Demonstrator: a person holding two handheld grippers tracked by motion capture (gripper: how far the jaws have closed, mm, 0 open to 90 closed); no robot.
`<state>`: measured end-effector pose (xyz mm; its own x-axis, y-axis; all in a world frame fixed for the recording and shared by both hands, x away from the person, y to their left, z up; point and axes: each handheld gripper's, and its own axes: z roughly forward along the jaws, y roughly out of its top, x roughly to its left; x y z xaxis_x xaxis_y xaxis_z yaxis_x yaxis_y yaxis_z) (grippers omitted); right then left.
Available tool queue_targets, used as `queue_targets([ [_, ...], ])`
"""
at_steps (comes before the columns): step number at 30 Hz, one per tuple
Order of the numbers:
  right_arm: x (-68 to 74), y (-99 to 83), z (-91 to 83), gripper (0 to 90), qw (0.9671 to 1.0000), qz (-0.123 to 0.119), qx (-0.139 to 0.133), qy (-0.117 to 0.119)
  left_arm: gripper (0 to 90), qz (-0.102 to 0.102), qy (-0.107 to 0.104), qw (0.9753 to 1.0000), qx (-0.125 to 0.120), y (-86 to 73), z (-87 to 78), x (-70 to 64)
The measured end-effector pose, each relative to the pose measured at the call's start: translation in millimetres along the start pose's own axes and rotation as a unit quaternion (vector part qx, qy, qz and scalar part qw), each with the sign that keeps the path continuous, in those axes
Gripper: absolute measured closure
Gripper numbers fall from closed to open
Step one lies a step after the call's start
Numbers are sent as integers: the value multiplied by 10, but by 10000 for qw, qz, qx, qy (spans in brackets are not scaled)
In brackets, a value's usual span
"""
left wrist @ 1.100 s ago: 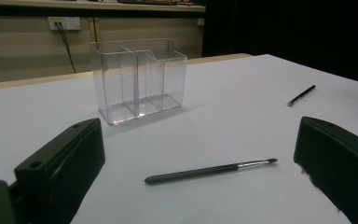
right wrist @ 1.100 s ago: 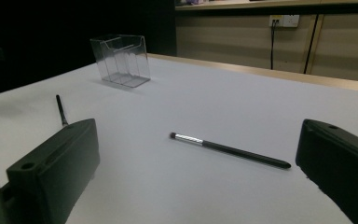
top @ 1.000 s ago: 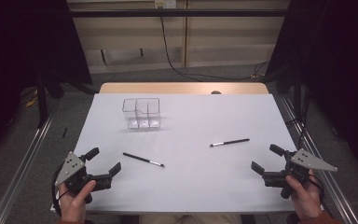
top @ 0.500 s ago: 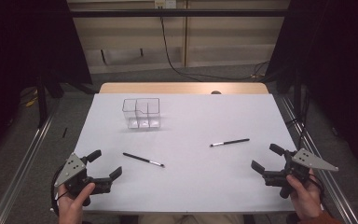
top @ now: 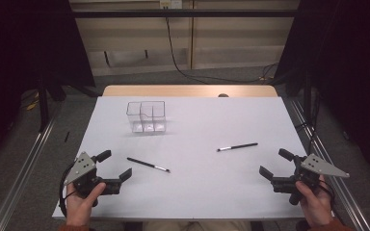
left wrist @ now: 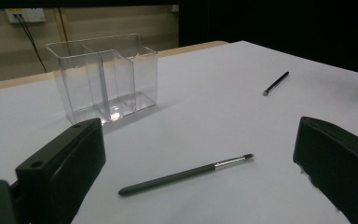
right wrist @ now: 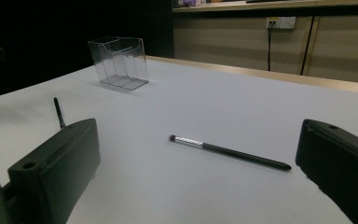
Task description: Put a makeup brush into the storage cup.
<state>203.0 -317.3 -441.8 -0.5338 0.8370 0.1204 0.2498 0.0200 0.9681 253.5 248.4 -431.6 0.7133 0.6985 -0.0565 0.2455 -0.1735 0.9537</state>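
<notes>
2 slim black brushes [top: 148,164] [top: 237,146], silver ferrules, flat on table [top: 197,192]

A white sheet covers the worktop [top: 202,192], and a strip of bare pale wood [top: 188,90] shows along its far edge. Beyond it runs a beige panelled wall [top: 231,43], with a white socket plate [top: 170,4] near the top from which a black cable [top: 173,48] hangs down and trails across the grey floor [top: 77,110]. Black curtains [top: 24,43] close the room on both sides. Metal rails [top: 24,173] run along the floor beside the worktop's left and right edges. The light is dim and even.
</notes>
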Motion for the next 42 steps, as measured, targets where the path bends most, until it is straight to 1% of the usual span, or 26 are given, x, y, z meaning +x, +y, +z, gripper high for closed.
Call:
queue_targets([
  [3, 8, 0, 9, 0, 10000, -3, 5, 1, 22, -2, -89, 10000, 24, 26, 42, 11],
  [4, 8, -1, 9, 0, 10000, -5, 21, 2, 22, 53, -78, 9999, 58, 34, 50, 18],
  [7, 2, -3, 8, 0, 10000, 57, 10, 20, 22, 73, -93, 9999, 78, 60, 87, 36],
  [9, -8, -3, 9, 0, 10000, 86, 20, 20, 24, 42, -48, 10000, 71, 82, 117, 46],
  [15, -4, -4, 12, 0, 10000, 72, 21, 18, 27, 105, -67, 9999, 81, 149, 193, 64],
  [18, -7, -5, 16, 0, 10000, 63, 17, 16, 27, 74, -74, 9999, 53, 184, 235, 56],
  [21, 7, -6, 29, 0, 10000, 23, 38, 42, 27, 153, -58, 9998, 105, 243, 264, 37],
  [22, 6, -6, 30, 0, 10000, -28, 55, 47, 26, 188, -46, 9997, 129, 263, 272, 30],
  [24, 16, -5, 33, 0, 10000, 25, 54, 45, 27, 177, -112, 9997, 120, 297, 294, 22],
  [25, 9, -8, 32, 0, 10000, -2, 52, 53, 27, 196, -105, 9997, 130, 311, 306, 27],
  [28, 5, -9, 27, 0, 10000, 21, 36, 50, 26, 189, -132, 9995, 201, 333, 345, 77],
  [29, 6, -9, 25, 0, 10000, 27, 35, 50, 26, 148, -142, 9995, 237, 336, 359, 98],
  [32, 8, -9, 27, 0, 10000, 21, 38, 62, 26, 124, -162, 9994, 296, 352, 379, 161],
  [34, 10, -8, 26, 0, 10000, 19, 40, 65, 26, 109, -153, 9994, 283, 366, 376, 196],
  [36, 9, -7, 26, 0, 10000, 2, 38, 78, 26, 54, -134, 9998, 171, 381, 365, 211],
  [37, 10, -6, 28, 0, 10000, 7, 40, 70, 25, 76, -141, 9996, 238, 388, 368, 209],
  [38, 10, -7, 30, 0, 10000, 12, 44, 63, 25, 150, -142, 9992, 349, 397, 378, 202],
  [39, 10, -7, 32, 0, 10000, 9, 48, 69, 26, 209, -189, 9988, 400, 403, 390, 193],
  [40, 11, -7, 33, 0, 10000, 10, 57, 70, 28, 197, -264, 9984, 463, 409, 404, 187],
  [42, 13, -6, 33, 0, 10000, 15, 45, 68, 32, 252, -304, 9972, 628, 427, 447, 190],
])
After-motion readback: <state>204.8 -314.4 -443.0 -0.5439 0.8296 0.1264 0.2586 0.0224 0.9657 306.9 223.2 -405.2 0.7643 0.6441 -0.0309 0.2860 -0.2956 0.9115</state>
